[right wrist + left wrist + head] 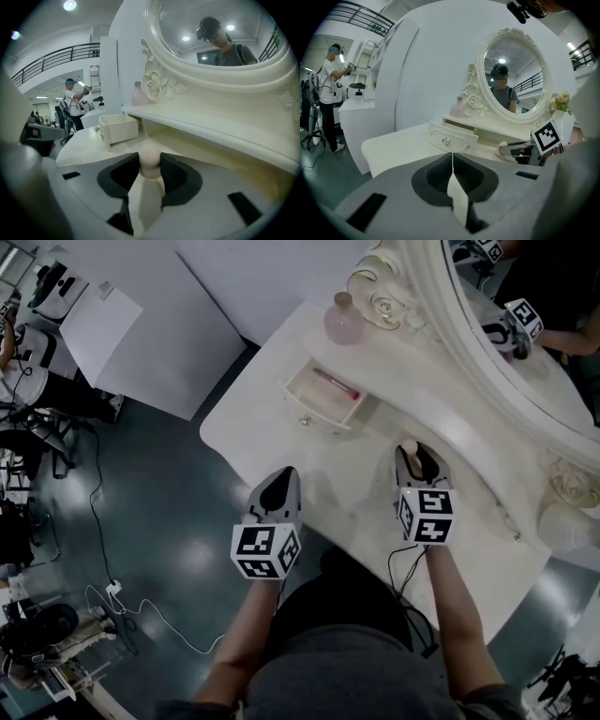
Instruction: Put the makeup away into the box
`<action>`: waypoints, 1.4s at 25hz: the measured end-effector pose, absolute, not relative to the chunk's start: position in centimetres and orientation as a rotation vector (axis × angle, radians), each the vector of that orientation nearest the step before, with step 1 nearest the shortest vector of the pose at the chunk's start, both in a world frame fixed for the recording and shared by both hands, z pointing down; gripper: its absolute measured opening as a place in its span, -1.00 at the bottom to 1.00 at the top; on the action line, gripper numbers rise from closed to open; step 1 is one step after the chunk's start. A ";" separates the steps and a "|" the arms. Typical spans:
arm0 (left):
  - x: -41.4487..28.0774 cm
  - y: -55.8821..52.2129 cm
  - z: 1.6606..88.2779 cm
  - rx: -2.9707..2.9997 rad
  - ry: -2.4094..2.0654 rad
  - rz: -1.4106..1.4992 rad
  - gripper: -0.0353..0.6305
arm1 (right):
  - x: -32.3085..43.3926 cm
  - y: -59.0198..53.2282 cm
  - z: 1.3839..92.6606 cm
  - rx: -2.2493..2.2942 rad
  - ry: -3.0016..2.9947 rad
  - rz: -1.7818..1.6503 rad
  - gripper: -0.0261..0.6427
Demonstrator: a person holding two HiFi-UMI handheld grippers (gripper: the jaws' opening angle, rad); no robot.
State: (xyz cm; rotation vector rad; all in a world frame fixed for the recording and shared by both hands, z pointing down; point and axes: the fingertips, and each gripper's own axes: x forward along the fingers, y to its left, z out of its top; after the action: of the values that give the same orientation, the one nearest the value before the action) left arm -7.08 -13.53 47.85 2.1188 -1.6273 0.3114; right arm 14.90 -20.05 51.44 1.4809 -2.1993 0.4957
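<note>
Head view: my two grippers are over the white table (pixel 281 442). My right gripper (pixel 418 457) holds one soft sponge (pixel 409 444) so I can carry it to the one open drawer (pixel 319 416), which I think is the box. One pink stick (pixel 336 384) lies inside it. One pink bottle (pixel 344 320) stands by the one mirror (pixel 539 371). My left gripper (pixel 284 476) sits near the table edge, out of the way

Left gripper view: my jaws are pressed together with nothing in them. I think this one is not needed right now

Right gripper view: my jaws squeeze the round sponge on both sides. The drawer is ahead on the left, apart from it
</note>
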 end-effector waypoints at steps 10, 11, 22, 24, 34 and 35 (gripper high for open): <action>-6.1 -12.9 46.3 2.149 -1.655 0.285 -0.87 | 13.3 -18.1 47.0 1.438 -2.340 0.455 -0.49; -6.0 -12.9 46.1 2.153 -1.659 0.285 -0.87 | 13.2 -17.9 46.5 1.434 -2.354 0.450 -0.49; -5.7 -13.5 43.2 2.186 -1.706 0.247 -0.87 | 12.2 -17.8 42.7 1.410 -2.466 0.430 -0.50; -6.0 -13.7 42.8 2.196 -1.713 0.240 -0.87 | 12.0 -18.0 42.0 1.414 -2.476 0.423 -0.50; -8.7 -16.4 42.3 2.247 -1.679 0.228 -0.87 | 9.1 -19.1 39.7 1.464 -2.495 0.414 -0.50; -9.1 -16.8 42.3 2.258 -1.665 0.230 -0.87 | 8.7 -19.3 39.6 1.478 -2.492 0.423 -0.50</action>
State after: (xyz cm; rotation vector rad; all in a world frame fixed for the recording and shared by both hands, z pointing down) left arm -9.07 -16.82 42.25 2.2576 -1.6645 0.2295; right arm 8.74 -19.33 39.60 1.4781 -2.4924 0.4226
